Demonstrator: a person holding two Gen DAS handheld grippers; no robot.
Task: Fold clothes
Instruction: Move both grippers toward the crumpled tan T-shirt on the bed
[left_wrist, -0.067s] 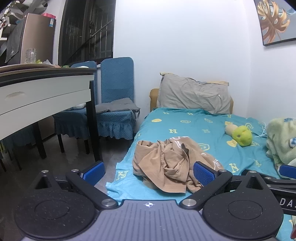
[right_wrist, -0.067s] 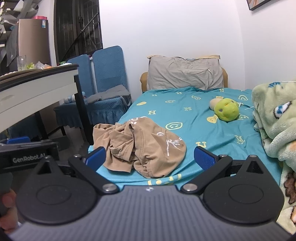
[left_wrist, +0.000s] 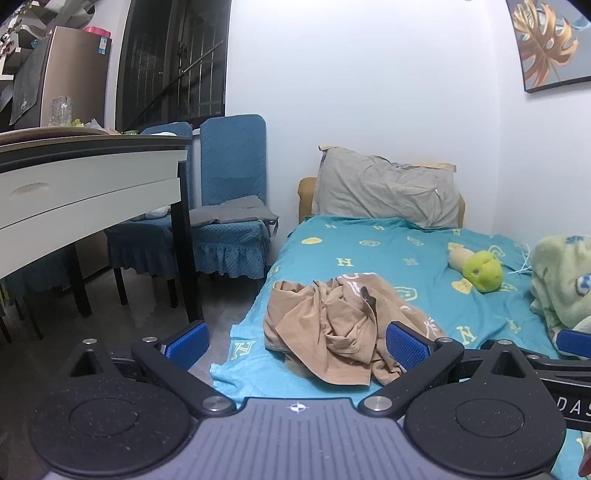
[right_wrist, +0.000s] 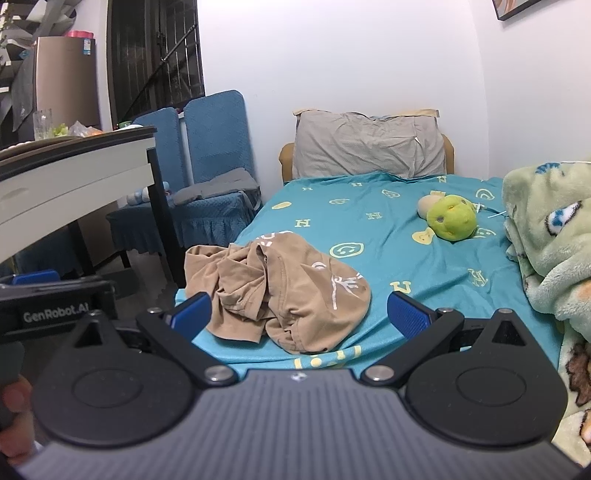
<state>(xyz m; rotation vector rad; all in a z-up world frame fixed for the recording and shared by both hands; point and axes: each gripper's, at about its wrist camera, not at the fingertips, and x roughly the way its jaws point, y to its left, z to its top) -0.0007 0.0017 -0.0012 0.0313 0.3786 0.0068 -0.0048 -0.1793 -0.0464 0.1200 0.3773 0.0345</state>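
A crumpled tan shirt (left_wrist: 332, 332) (right_wrist: 277, 288) lies in a heap near the foot corner of a bed (left_wrist: 388, 251) (right_wrist: 369, 229) covered in a teal sheet. The left gripper (left_wrist: 297, 343) and right gripper (right_wrist: 299, 314) hover short of it, fingers spread wide and holding nothing. A green plush toy (left_wrist: 482, 271) (right_wrist: 450, 218) sits farther up the sheet, a grey pillow (left_wrist: 384, 192) (right_wrist: 369, 144) stands at the head, and a blue chair (left_wrist: 231, 206) and white table (left_wrist: 88, 181) stand to the left.
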